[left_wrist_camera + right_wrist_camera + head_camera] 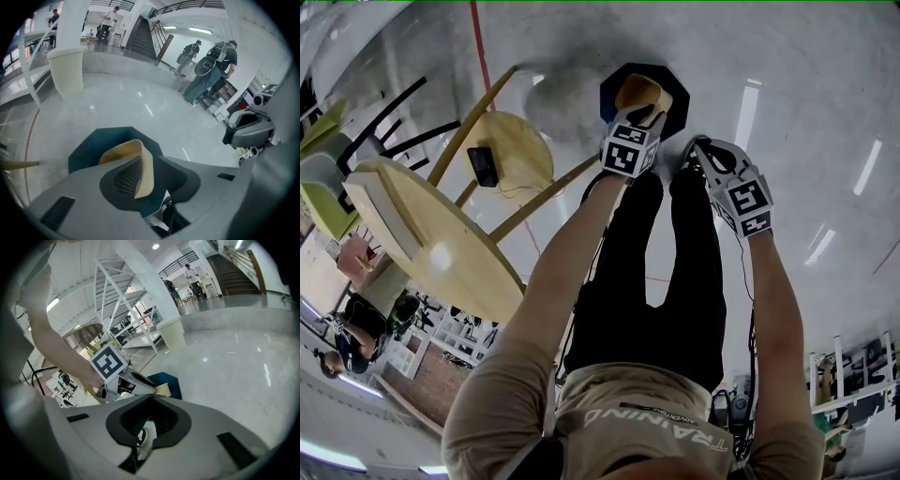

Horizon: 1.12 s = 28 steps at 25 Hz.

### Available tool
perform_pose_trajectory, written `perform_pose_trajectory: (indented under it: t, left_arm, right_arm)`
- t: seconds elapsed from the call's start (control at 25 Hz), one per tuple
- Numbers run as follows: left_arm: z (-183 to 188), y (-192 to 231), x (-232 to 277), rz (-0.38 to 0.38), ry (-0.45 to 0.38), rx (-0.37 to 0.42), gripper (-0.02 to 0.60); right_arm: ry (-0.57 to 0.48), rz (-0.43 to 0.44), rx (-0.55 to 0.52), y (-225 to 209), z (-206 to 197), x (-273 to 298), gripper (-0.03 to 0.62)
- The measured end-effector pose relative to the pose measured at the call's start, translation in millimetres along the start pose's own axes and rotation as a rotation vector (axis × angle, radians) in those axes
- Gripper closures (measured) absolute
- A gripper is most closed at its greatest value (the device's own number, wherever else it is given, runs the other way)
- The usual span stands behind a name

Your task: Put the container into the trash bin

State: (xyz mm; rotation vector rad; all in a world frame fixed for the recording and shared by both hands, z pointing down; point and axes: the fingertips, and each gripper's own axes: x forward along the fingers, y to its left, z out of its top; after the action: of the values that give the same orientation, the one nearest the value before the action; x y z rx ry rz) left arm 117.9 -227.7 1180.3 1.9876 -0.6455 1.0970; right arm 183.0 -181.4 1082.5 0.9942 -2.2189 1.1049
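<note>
The trash bin (pixel 614 94) is a dark octagonal tub on the grey floor. A tan container (pixel 639 92) hangs over its mouth at the tips of my left gripper (pixel 639 117). In the left gripper view the container's thin wall (pixel 140 159) stands between the jaws of the left gripper (pixel 152 180) above the bin (pixel 89 150). It lies beside the left pad, a gap separates it from the right jaw, and the gripper is open. My right gripper (pixel 698 150) hovers to the right of the bin. Its tips (pixel 151 397) meet, shut on nothing.
A round wooden table (pixel 441 244) and a wooden stool (pixel 520 150) bearing a dark phone (pixel 483 166) stand left of the bin. The person's black-trousered legs (pixel 666 272) stand just behind it. A pale cylinder (pixel 65 70) and people (pixel 211 70) are farther off.
</note>
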Motion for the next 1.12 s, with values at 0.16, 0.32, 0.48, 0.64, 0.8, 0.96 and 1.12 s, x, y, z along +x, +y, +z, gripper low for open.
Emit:
perform_pose_trajectory:
  t: [0.16, 0.32, 0.48, 0.64, 0.8, 0.96, 1.12]
  left_arm:
    - [4.5, 3.2, -5.6, 0.004, -0.008, 0.003, 0.449]
    - [1.8, -1.4, -16.4, -0.002, -0.007, -0.005, 0.476]
    - [4.5, -7.6, -36.4, -0.013, -0.028, -0.027, 0.476]
    - [10.6, -25.9, -66.8, -0.017, -0.048, -0.003, 0.526]
    - [22.3, -46.0, -111.9, -0.012, -0.082, 0.034, 0.577]
    - [41.3, -63.6, -164.9, 0.002, -0.118, 0.041, 0.577]
    - [64.2, -89.8, -226.4, 0.011, -0.155, 0.048, 0.577]
  right_arm:
    - [0.003, 0.012, -0.003, 5.5, 1.1, 3.7, 0.591]
    - [-0.004, 0.020, -0.011, 15.1, 6.3, -2.0, 0.591]
    - [-0.032, 0.020, -0.020, 26.3, 22.5, -12.9, 0.591]
    - [-0.051, -0.005, -0.031, 37.5, 41.3, -33.7, 0.591]
    - [-0.051, -0.046, -0.054, 55.7, 63.4, -59.6, 0.591]
    - [-0.072, -0.058, -0.079, 84.8, 96.7, -88.5, 0.591]
    - [-0.086, -0.072, -0.098, 117.4, 130.0, -127.6, 0.591]
